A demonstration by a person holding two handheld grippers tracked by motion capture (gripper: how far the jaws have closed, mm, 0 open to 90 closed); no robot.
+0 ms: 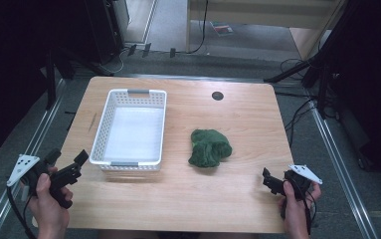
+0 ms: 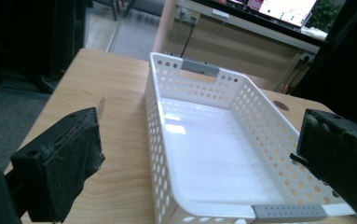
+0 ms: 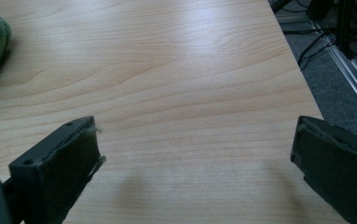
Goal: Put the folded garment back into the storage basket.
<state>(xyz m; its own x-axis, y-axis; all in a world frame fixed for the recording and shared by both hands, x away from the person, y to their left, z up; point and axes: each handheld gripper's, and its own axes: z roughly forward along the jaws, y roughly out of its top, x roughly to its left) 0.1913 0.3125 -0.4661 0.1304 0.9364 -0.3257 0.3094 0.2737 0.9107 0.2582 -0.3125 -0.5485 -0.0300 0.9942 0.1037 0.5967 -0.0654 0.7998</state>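
A white perforated basket (image 1: 131, 128) sits left of centre on the wooden tabletop (image 1: 238, 124), nothing in it. A crumpled green cloth (image 1: 209, 148) lies just to its right, apart from it. The left hand-held gripper (image 1: 68, 167) hangs near the basket's near corner, jaws spread wide; the right hand-held gripper (image 1: 270, 181) hovers at the near right edge, jaws likewise apart. From the left gripper view, grey handle strips (image 2: 289, 211) show on the basket's ends.

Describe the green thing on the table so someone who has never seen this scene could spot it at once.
Start at the wooden table and find the white perforated basket on its left half. Just right of the basket, apart from it, lies a crumpled dark green soft item. It is the sole green, lumpy, fuzzy-looking thing there.
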